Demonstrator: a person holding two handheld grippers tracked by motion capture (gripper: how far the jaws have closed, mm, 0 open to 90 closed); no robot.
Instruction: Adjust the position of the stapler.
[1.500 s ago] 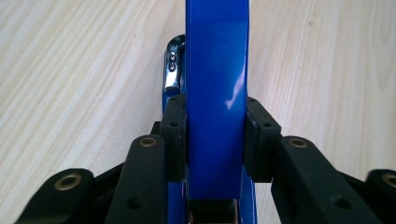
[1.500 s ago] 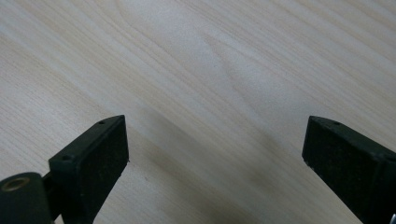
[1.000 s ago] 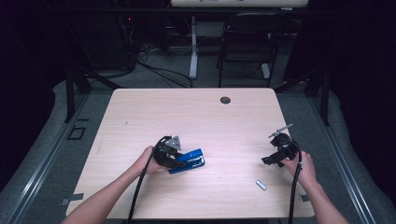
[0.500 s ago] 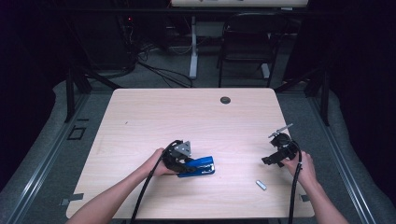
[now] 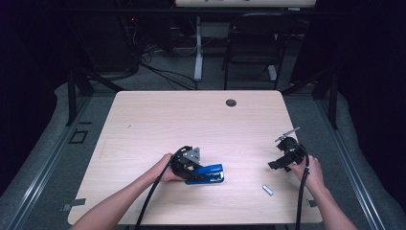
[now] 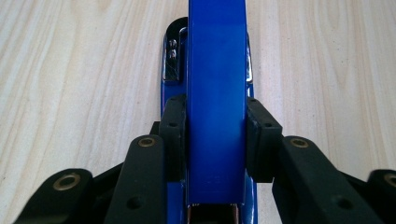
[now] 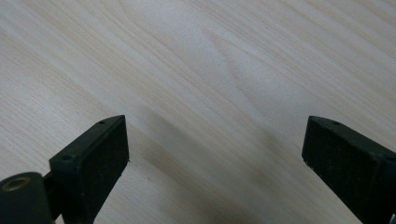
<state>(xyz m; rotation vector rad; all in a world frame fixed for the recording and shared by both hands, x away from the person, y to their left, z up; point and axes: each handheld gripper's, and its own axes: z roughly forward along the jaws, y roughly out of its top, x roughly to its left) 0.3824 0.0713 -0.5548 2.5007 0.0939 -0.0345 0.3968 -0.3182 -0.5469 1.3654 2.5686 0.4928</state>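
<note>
A blue stapler (image 5: 208, 173) lies on the wooden table (image 5: 191, 120), near the front and left of centre. My left gripper (image 5: 191, 165) is shut on it. In the left gripper view both black pads (image 6: 173, 135) press the sides of the stapler's blue top arm (image 6: 216, 93), and its metal base shows beyond them. My right gripper (image 5: 280, 160) hovers near the table's right edge, its jaws wide open over bare wood (image 7: 215, 93) with nothing between them. A small silver strip of staples (image 5: 267, 190) lies near the front edge, between the two hands.
A round black grommet (image 5: 231, 102) sits in the tabletop at the far edge. Black cables trail from both grippers off the front edge. Chairs and a desk leg stand on the dark floor beyond the table.
My left gripper has slid the stapler to the right across the table, by about a stapler's width. The right gripper has stayed in place.
</note>
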